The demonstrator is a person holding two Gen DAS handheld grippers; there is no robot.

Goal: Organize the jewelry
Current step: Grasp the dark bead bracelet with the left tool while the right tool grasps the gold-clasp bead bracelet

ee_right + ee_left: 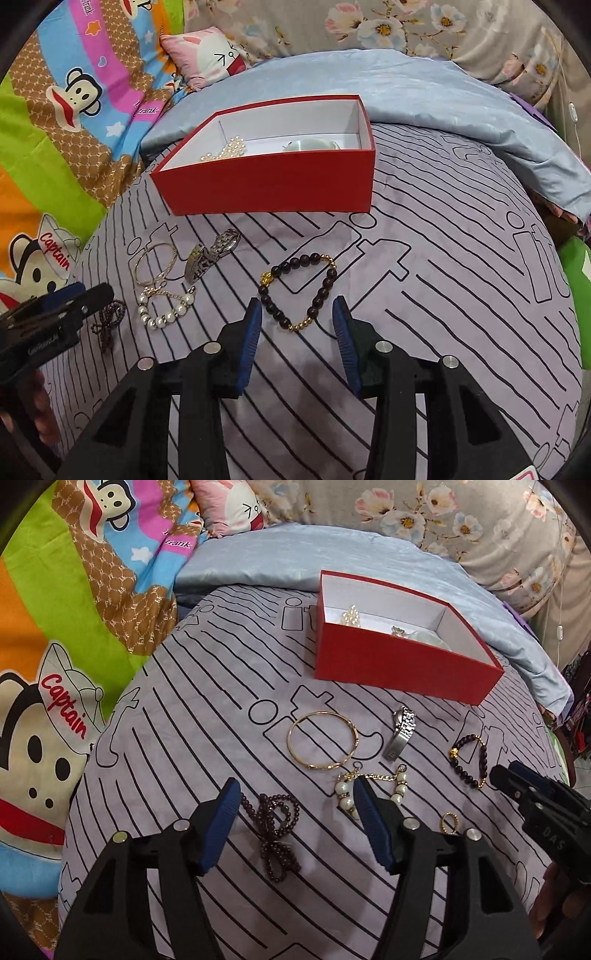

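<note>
Red cardboard marks the goal in the left wrist view: an open red box (402,664) sits at the far side of a lilac striped bedspread (177,709), already holding a pearl strand (351,617) and a pale rounded piece I cannot identify. Nearer, the loose jewelry is spread apart, probably so each piece can be taken singly: a gold bangle (322,740), a steel watch (402,731) to its right, a dark bead bracelet (468,761) further right, a pearl-and-chain bracelet (369,790), a small gold ring (449,822) near the right edge, and a dark garnet-coloured bead string (275,830) bunched in a knot. The left gripper (293,794) hangs over this string with its blue pads wide apart and nothing between them pressed; the string lies in the gap on the cloth, so it looks like the intended pick. The right gripper (517,782) enters from the right edge, tilted down. In the right wrist view, the box (266,188) is far and slightly left, and the right gripper (297,314) points down at the dark bead bracelet (299,291) with its gold charm; its fingers stand apart and straddle the bracelet's near end without clamping it. The watch (212,254), bangle (157,262) and pearl bracelet (166,306) lie to the left, beside the left gripper (92,295), whose opening I cannot judge here.
</note>
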